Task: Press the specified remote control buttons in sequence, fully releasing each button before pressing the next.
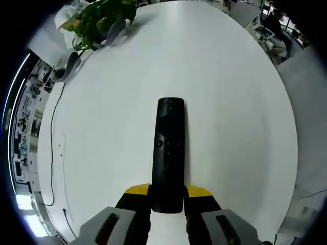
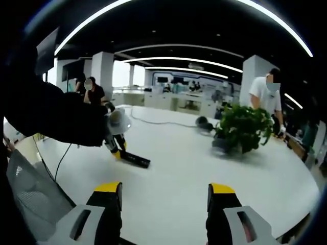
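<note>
Black remote (image 1: 168,153) lies flat on the white table (image 1: 230,102), centre-low in my left gripper view, its near end clamped between my left gripper (image 1: 167,193); in my right gripper view it sits left of centre. My right gripper (image 2: 164,196) hangs wide and empty, well apart, so I judge pressing not yet begun: next move calls for bringing one tip down on the first button. Potted plant (image 2: 242,127) and cable (image 1: 52,148) stand clear; nothing blocks.
</note>
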